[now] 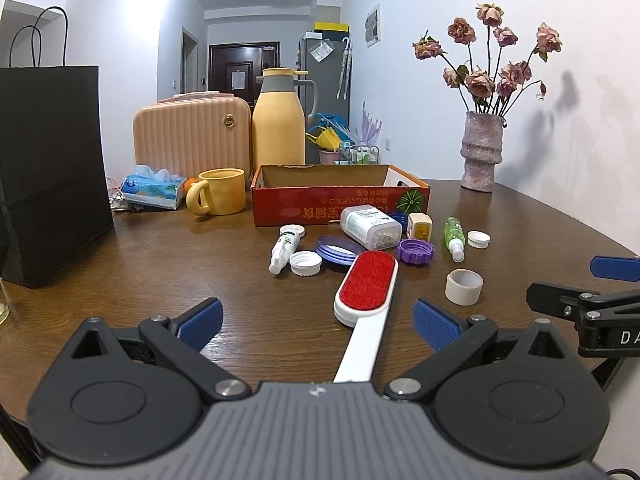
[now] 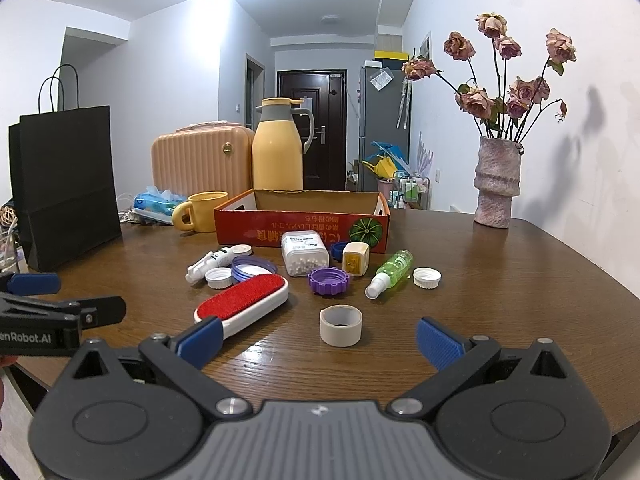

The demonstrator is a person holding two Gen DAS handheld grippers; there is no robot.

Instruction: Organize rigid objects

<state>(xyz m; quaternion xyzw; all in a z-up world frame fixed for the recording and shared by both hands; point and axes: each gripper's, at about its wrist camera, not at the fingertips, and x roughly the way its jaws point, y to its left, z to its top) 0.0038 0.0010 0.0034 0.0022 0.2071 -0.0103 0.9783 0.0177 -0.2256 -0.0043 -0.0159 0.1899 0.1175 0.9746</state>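
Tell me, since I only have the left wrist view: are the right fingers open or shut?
Observer: Open wide. The right gripper holds nothing.
Operator: What is it aimed at?
Observer: The tape roll. It stands on the table just ahead, roughly centred between the fingers.
Operator: Is the brush in its way?
Observer: The brush lies left of the tape, apart from it. Its near end is hidden behind the gripper's left finger.
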